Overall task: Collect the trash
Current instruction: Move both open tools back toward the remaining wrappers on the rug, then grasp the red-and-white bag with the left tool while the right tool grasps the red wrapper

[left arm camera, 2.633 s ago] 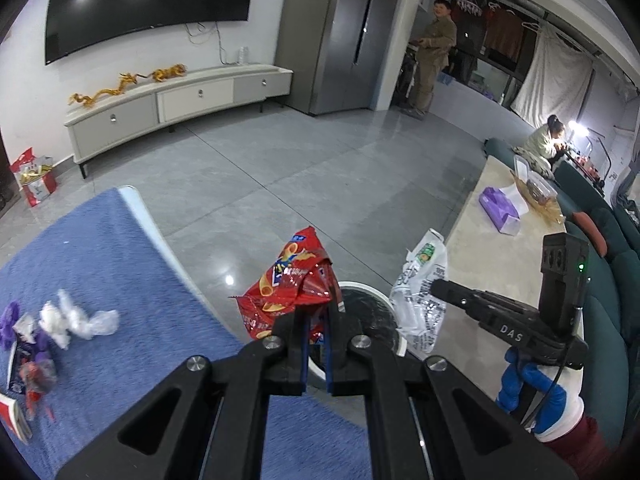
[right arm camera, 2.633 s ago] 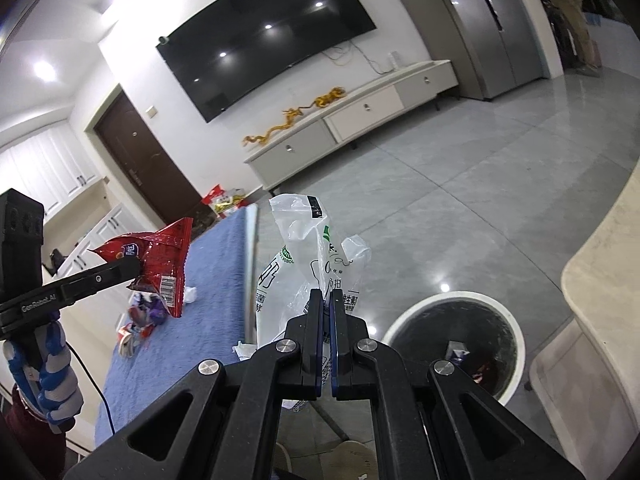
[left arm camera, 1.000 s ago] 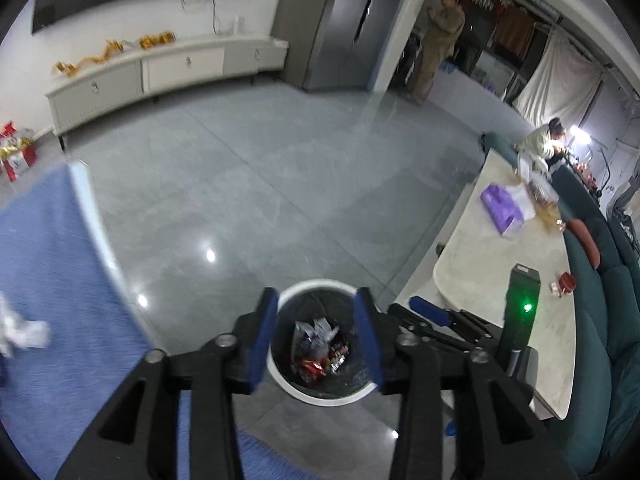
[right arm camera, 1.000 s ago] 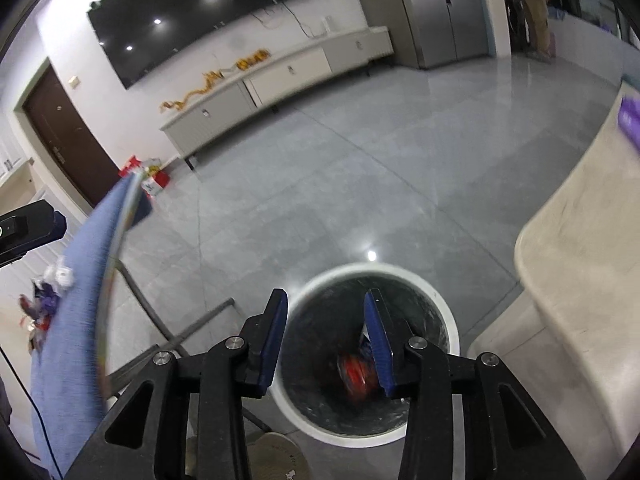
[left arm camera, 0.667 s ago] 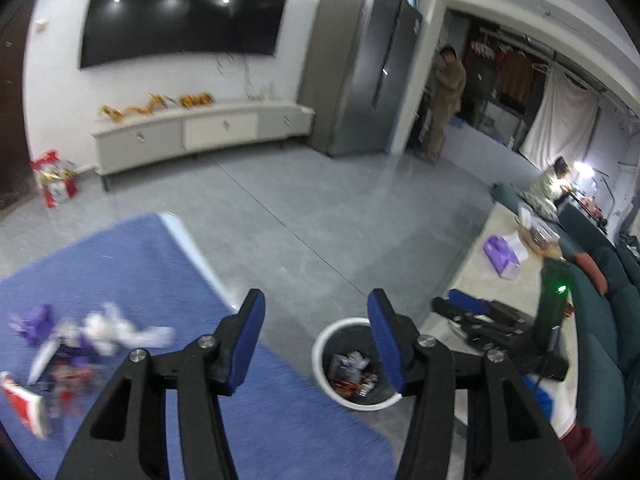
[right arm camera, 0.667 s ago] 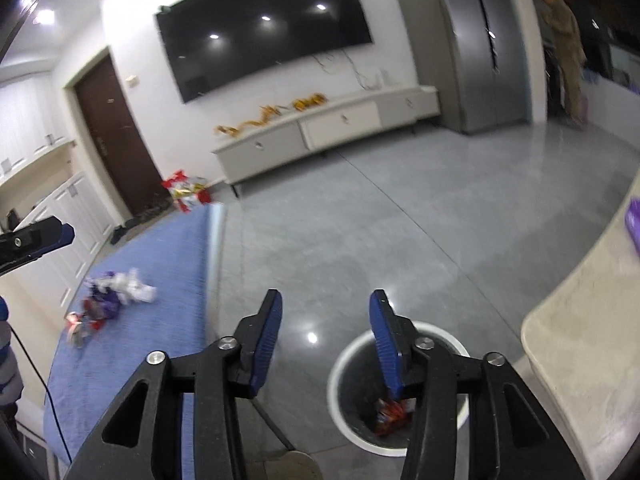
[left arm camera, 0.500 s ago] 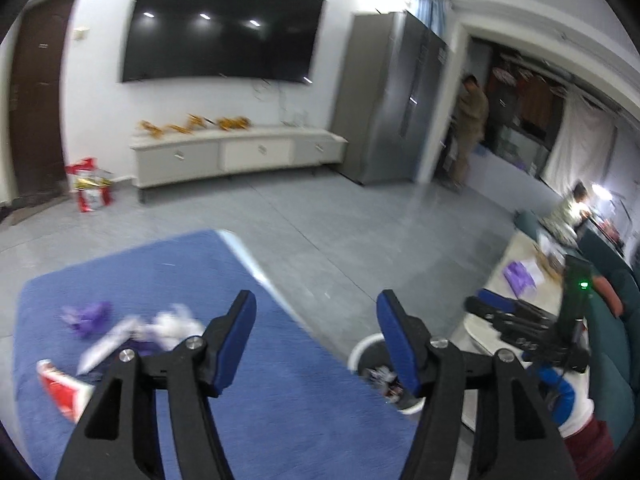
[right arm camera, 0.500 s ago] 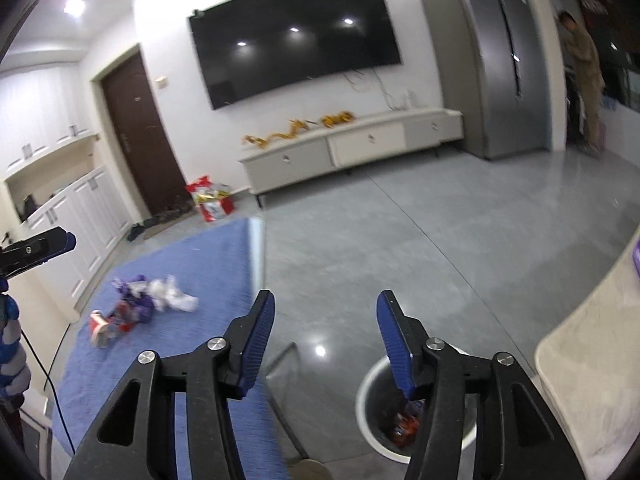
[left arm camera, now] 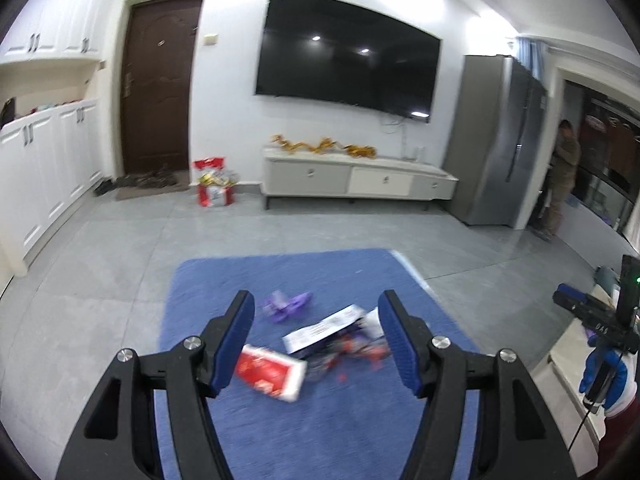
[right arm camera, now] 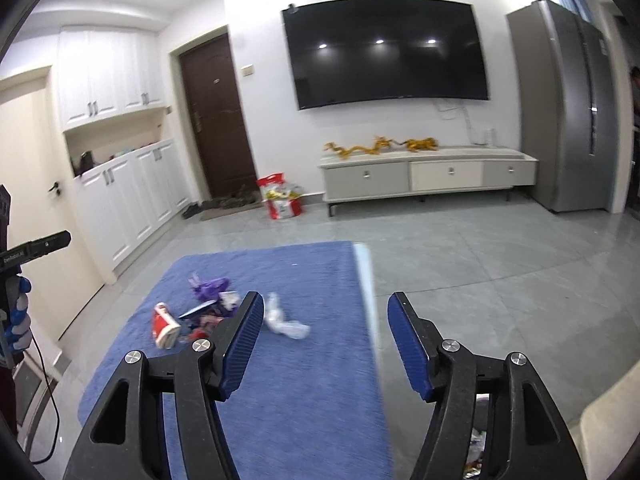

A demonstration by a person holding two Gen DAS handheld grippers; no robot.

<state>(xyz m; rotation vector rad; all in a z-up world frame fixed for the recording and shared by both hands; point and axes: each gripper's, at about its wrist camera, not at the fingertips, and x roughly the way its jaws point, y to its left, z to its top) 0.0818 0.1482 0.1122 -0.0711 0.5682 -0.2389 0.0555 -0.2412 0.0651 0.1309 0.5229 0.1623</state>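
Note:
A pile of trash lies on the blue-covered table [left arm camera: 320,432]: a red and white packet [left arm camera: 270,372], a white wrapper [left arm camera: 324,330], a purple wrapper [left arm camera: 286,305] and small dark and red scraps [left arm camera: 352,350]. My left gripper [left arm camera: 318,340] is open and empty, above the pile. In the right wrist view the pile shows as the red packet [right arm camera: 164,326], purple wrapper [right arm camera: 210,286] and a crumpled clear plastic piece [right arm camera: 286,326]. My right gripper [right arm camera: 326,342] is open and empty, over the table's right edge. The trash bin [right arm camera: 476,452] shows only partly at bottom right.
The right hand and its gripper [left arm camera: 600,328] show at the left wrist view's right edge. A pale counter [right arm camera: 612,420] is at the far right. A TV cabinet [right arm camera: 428,178], a fridge [right arm camera: 568,120], a red bag [right arm camera: 282,198] and white cupboards [right arm camera: 120,200] line the walls.
Both grippers let their trash fall into the bin, opened, and swung from the bin back to the blue table and its pile.

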